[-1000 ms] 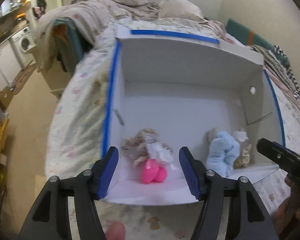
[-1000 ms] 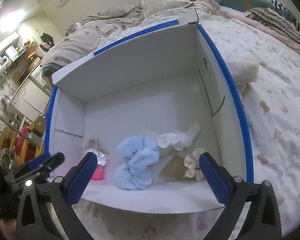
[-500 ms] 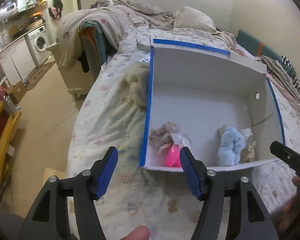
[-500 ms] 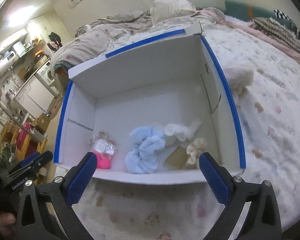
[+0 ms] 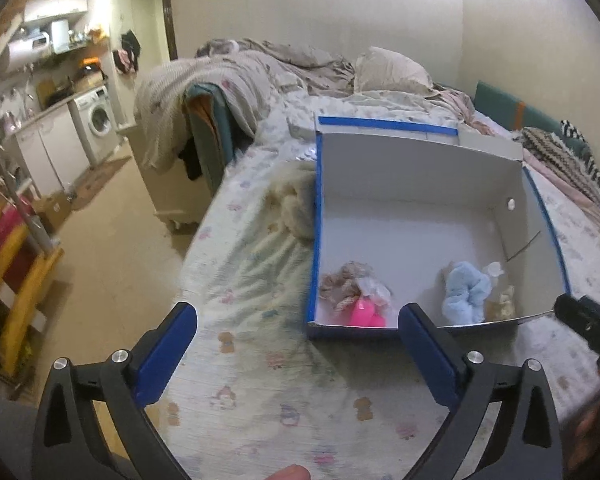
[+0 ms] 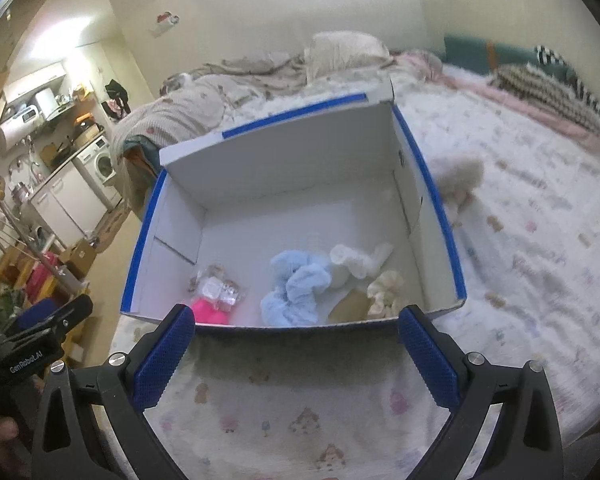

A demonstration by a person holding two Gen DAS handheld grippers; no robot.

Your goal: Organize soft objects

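Hovering over the bed [image 5: 260, 380], the left gripper [image 5: 298, 330] has just spread its fingers [image 5: 168, 344], grasping nothing; the right gripper [image 6: 296, 334] gapes too. Soft toys [image 6: 296, 294] lie in the box [image 6: 284, 160] beyond both.

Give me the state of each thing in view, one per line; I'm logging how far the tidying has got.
left gripper: open, jaws just widened, nothing between them.
right gripper: open, empty.
white box: open-topped, on the bed.
blue fluffy item: lying inside the box.
pink item: inside the box, near its front wall.
cream scrunchie: inside the box, front right corner.
cream plush: outside the box, against its side.
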